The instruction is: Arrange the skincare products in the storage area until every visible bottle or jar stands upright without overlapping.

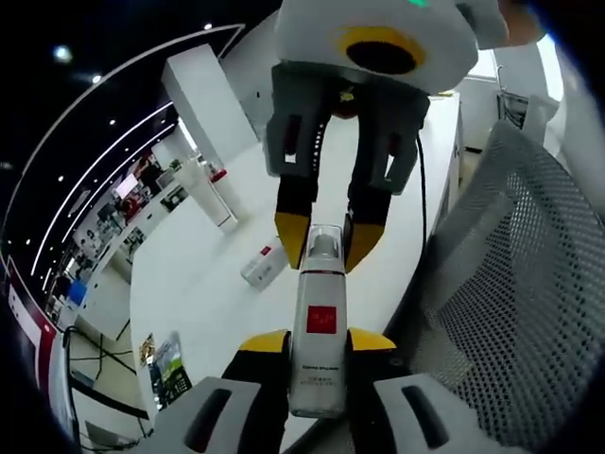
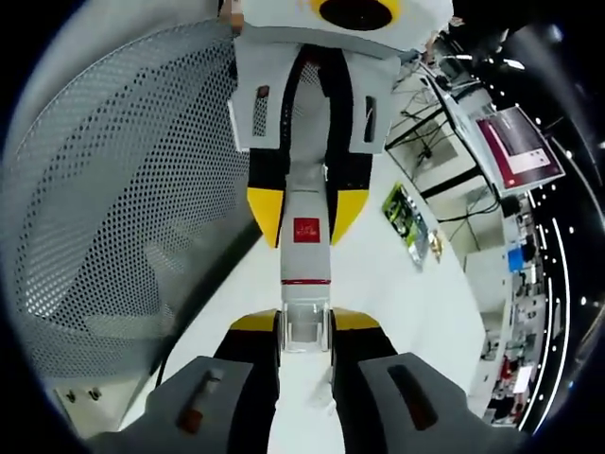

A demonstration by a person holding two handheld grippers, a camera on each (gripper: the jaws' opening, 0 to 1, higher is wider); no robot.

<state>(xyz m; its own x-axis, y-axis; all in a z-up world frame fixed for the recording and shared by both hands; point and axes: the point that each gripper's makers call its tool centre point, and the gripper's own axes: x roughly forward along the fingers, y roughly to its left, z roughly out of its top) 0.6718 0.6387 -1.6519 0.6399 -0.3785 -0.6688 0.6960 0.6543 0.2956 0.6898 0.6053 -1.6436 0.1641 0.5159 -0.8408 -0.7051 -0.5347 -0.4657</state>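
Left gripper view shows a white bottle (image 1: 317,331) with a red square label, held between the two yellow-tipped jaws of the left gripper (image 1: 317,342), which press on its lower body from both sides. The silver cap end of the bottle points away from the camera, toward the right gripper (image 1: 321,236). That gripper comes from the top of the view, and its yellow jaw tips close on the cap end from both sides. So the bottle is carried in the air between the two grippers, above the white table (image 1: 198,284). A second small white bottle (image 1: 264,264) with a red mark lies on its side on the table, well apart from the held one, near the middle of the surface. A grey mesh basket (image 1: 529,284) stands at the table edge, beside the grippers. A green leaflet (image 1: 167,364) lies near the closer edge of the table.

Right gripper view shows the same bottle (image 2: 304,274) from its other end. The right gripper (image 2: 304,331) clamps its jaws on the clear cap part, and the left gripper (image 2: 304,213) holds the white body with the red label. The mesh basket (image 2: 123,218) is just beside them.
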